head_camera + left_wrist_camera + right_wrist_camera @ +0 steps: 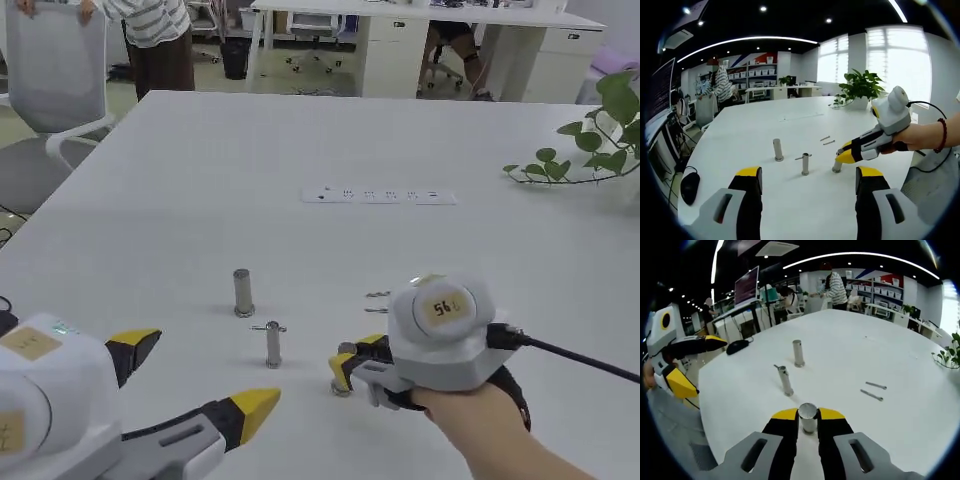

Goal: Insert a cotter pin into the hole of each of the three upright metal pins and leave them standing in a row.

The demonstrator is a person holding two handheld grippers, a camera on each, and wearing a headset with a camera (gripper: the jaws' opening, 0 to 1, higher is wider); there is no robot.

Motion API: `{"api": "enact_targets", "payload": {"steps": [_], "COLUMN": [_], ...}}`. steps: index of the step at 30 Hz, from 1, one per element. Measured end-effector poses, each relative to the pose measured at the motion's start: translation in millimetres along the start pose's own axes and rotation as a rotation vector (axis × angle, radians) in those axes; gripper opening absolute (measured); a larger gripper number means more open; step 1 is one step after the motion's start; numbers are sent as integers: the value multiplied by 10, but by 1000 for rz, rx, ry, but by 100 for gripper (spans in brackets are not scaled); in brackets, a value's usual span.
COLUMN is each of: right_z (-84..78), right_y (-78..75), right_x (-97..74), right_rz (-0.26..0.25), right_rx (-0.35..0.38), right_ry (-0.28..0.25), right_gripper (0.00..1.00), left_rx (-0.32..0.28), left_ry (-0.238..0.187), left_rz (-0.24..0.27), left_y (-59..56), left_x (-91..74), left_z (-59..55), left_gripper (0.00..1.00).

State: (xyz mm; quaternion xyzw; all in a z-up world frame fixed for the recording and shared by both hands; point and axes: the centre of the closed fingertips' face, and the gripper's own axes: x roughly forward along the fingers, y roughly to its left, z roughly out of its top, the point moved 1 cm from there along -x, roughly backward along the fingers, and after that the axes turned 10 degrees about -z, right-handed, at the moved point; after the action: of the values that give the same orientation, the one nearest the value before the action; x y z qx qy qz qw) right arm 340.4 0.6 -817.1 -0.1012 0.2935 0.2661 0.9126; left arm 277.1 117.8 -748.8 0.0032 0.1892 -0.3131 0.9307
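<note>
Left tool (200, 372) hangs wide open and empty, nearest me in the head view; right tool (345, 372) is clamped on the near metal pin (341, 386), upright on the table (400, 140). Left gripper view: two loose cotter pins (827, 140) lie just beyond. Right gripper view: I should hold that pin vertical, hole reachable.

Each metal pin (808, 420) looks smooth and dull-sheened; the table (890, 355) smooth, matt.

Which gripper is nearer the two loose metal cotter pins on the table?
Right. The right gripper is beside the cotter pins; the left gripper is past the upright metal pins.
</note>
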Motion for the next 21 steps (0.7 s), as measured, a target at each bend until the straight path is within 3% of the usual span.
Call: {"api": "enact_targets", "payload": {"steps": [11,21], "right_z": [-17,194], "right_y": [67,61], "right_x": [-12,-165], "right_rz": [42,102], "right_rx": [26,41], "right_ry": [-8,-56], "right_gripper": [25,37], "left_rx": [-2,2], "left_ry": [12,8], "left_rz": [2,0], "left_y": [21,22], "left_x": [-4,5], "left_z": [-29,-16], "left_gripper": [76,78]}}
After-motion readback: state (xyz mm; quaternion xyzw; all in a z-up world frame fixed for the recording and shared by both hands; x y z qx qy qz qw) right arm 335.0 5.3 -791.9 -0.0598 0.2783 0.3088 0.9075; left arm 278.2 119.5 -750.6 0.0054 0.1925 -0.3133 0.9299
